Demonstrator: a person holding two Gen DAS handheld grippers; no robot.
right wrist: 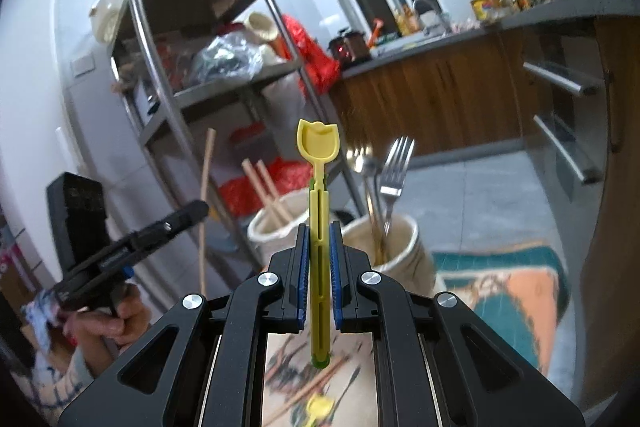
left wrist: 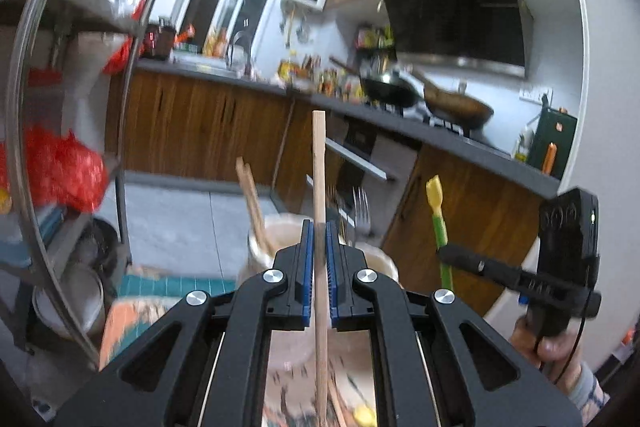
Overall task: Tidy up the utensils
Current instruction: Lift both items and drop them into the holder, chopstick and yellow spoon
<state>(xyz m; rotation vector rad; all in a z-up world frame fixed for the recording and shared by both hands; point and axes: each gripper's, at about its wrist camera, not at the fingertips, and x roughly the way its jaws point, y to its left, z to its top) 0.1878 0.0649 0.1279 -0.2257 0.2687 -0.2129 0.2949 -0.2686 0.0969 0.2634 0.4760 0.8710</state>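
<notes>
Left wrist: left claw near level, clamping upright chopstick.

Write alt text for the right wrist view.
The right gripper clamps an upright yellow spoon above two cream cups, one holding a fork, one chopsticks. At left, the left gripper grips a wooden chopstick.

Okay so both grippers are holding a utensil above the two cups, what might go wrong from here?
1. The left gripper pinches the wooden chopstick well below its top, so it may swing or slip.
2. The cup with the fork already holds metal utensils; the yellow spoon in the right gripper could catch on them.
</notes>
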